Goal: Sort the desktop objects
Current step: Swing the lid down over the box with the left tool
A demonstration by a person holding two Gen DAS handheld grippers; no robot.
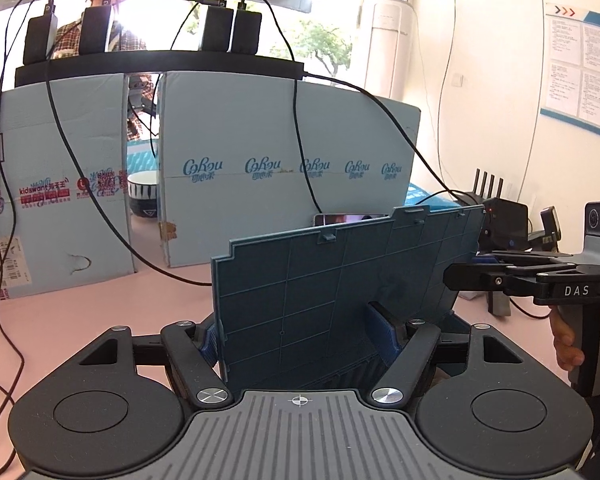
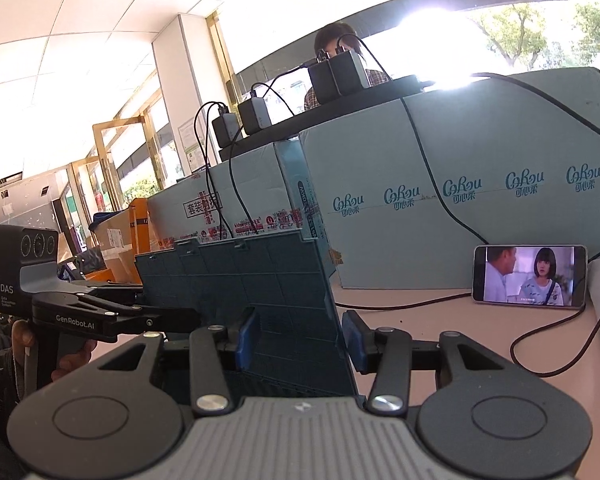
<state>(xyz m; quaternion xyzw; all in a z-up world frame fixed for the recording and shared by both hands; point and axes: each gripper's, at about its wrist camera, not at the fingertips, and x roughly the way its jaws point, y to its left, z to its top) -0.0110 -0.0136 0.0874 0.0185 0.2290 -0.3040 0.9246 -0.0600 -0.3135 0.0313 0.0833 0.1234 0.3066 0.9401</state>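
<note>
Standing upright on the pink desk point(image 1: 100, 300), a dark blue gridded panel point(image 1: 340, 280) sits between both tools. The left gripper point(image 1: 296, 340) has its blue pads spread wide around the panel's lower edge — not pinching it. The right gripper point(image 2: 300, 340) is likewise spread wide astride the panel. A phone point(image 2: 530, 280) leans against pale blue boxes point(image 2: 480, 200) behind.

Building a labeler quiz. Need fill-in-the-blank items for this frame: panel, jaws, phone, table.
1. The ribbed upright panel between both grippers' jaws is dark ____.
2. The phone beside the light blue cartons has its screen ____.
3. The table surface is ____.
4. The left gripper and the right gripper both have jaws that are ____.

Missing words: blue; on; pink; open
</note>
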